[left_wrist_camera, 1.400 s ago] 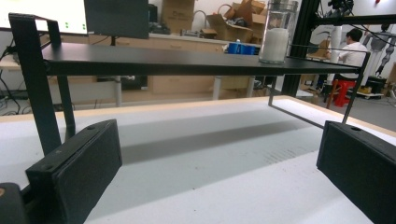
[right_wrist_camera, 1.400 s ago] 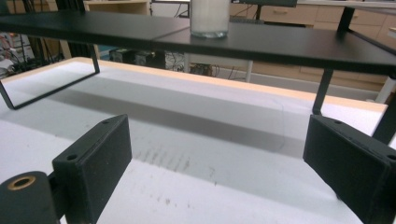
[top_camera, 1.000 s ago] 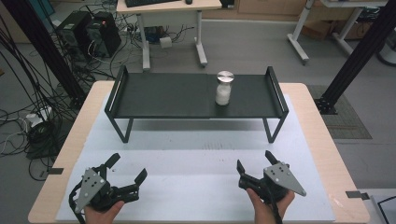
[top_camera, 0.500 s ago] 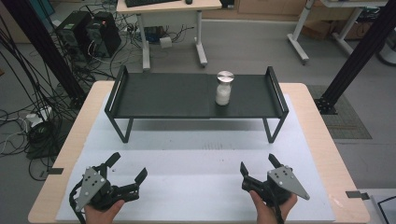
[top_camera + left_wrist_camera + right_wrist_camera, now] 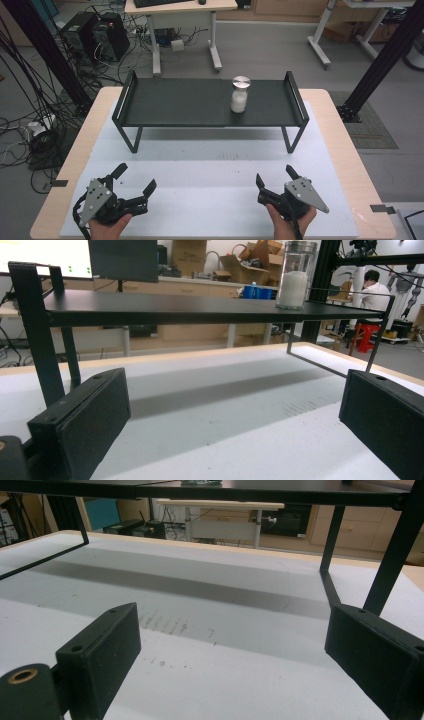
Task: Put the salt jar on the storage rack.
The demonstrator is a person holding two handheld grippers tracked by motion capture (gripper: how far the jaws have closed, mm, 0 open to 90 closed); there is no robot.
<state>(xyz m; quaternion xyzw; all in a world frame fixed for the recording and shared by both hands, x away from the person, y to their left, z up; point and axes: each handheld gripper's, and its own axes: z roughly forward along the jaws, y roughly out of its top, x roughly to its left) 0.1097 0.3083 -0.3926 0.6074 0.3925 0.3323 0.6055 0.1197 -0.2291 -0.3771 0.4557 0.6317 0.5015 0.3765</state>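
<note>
Little has changed over the last second: the left gripper [image 5: 134,182] and right gripper [image 5: 276,180] rest low at the near edge of the counter [image 5: 210,165], jaws spread and empty. The lidded jar [image 5: 240,95] stands untouched on the far black shelf [image 5: 180,102], right of centre, so no reach has begun.

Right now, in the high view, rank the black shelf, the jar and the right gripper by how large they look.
1. black shelf
2. right gripper, though it lies nearer the camera, which enlarges it
3. jar
</note>
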